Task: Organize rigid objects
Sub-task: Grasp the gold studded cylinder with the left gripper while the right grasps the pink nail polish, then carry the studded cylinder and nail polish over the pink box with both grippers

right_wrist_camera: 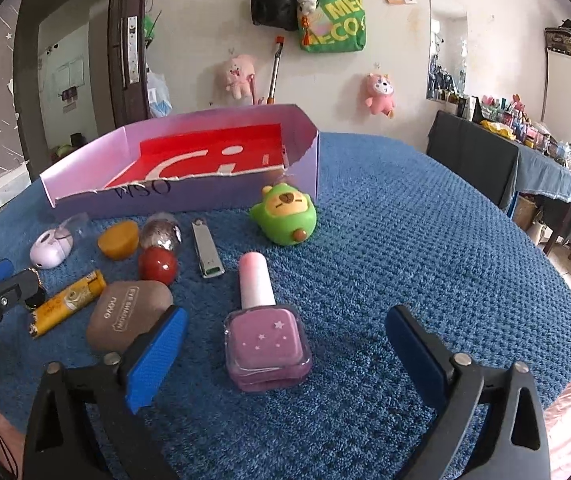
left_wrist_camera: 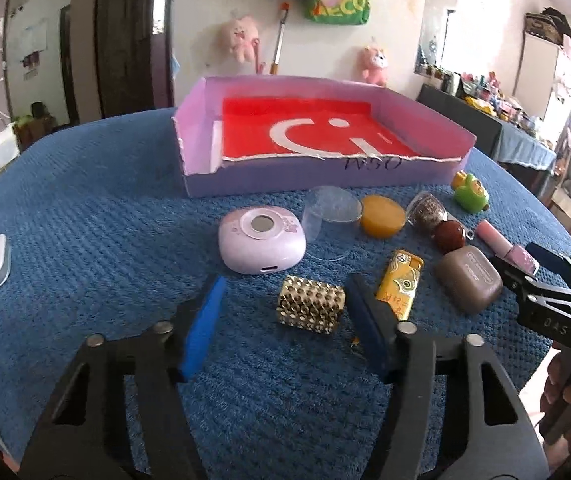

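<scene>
A shallow purple box with a red floor (left_wrist_camera: pixel 425 122) (right_wrist_camera: pixel 303 130) stands at the back of the blue cloth. My left gripper (left_wrist_camera: pixel 285 292) is open, its fingers on either side of a gold studded block (left_wrist_camera: pixel 309 309). A yellow lighter (left_wrist_camera: pixel 399 282) (right_wrist_camera: pixel 67 302) lies beside it. My right gripper (right_wrist_camera: pixel 285 326) is open around a pink nail polish bottle (right_wrist_camera: pixel 265 336); it also shows in the left wrist view (left_wrist_camera: pixel 537 262). A brown case (left_wrist_camera: pixel 470 278) (right_wrist_camera: pixel 127 314) lies left of the bottle.
Between grippers and box lie a lilac round device (left_wrist_camera: pixel 261 240) (right_wrist_camera: pixel 51 248), a clear lid (left_wrist_camera: pixel 331 210), an amber disc (left_wrist_camera: pixel 382 216) (right_wrist_camera: pixel 118 239), a glitter ball (left_wrist_camera: pixel 427 210) (right_wrist_camera: pixel 161 234), a red ball (left_wrist_camera: pixel 450 234) (right_wrist_camera: pixel 157 266), a nail clipper (right_wrist_camera: pixel 206 254), a green toy (left_wrist_camera: pixel 470 192) (right_wrist_camera: pixel 284 216).
</scene>
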A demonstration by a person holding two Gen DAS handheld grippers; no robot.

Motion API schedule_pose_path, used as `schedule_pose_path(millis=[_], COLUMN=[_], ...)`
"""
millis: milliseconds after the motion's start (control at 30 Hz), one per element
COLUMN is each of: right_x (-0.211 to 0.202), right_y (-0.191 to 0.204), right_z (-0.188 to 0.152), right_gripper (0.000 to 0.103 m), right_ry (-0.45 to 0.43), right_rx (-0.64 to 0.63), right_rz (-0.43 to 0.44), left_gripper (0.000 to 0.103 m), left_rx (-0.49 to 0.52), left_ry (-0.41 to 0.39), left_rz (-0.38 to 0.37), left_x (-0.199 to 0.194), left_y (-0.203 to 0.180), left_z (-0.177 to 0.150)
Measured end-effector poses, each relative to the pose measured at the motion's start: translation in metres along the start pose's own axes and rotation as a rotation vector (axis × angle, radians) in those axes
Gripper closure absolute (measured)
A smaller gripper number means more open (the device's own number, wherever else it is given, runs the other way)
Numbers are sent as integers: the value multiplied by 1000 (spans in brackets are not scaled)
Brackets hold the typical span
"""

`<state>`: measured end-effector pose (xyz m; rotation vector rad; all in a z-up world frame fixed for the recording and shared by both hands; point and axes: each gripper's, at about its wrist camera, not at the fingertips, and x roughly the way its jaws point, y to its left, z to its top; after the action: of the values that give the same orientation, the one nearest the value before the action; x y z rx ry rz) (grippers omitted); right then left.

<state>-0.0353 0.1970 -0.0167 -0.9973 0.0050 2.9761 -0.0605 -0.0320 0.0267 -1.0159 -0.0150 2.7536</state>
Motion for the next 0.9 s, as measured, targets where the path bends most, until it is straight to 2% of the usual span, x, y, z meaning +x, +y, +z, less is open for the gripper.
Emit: schedule_pose_path(millis=[67,133,167,200,233,333,433,567,900], right_x=[4,4,3,2,0,0,-3,-14,-11], right_y=[-2,0,1,2,3,6,2,7,12], right_z=[-2,-3,-4,-4,-5,-3,2,11,17], right_gripper=[14,25,35,54,63,64,64,64,64], right_ry=[15,2,-2,-6,-11,3,-7,-51,-32], right_rx=[2,-19,-32,-41,-47,-59,-19,-59,-66], right_rz=[6,12,22,30,51,67,126,121,175], left_gripper=[72,72,72,72,72,72,72,72,72], left_rx=[9,5,7,10,13,19,23,36,2], left_ry=[12,14,8,6,4,-19,-40,-56,-36], left_rz=[-27,-35,-36,-37,-37,-36,-37,-31,-46], left_x=[2,3,3,2,2,-5,-13,-17,-15], left_y=[-3,-4,-6,-7,-8,-12,-17,-20,-17], left_z=[0,-1,-1,0,1,7,14,19,21])
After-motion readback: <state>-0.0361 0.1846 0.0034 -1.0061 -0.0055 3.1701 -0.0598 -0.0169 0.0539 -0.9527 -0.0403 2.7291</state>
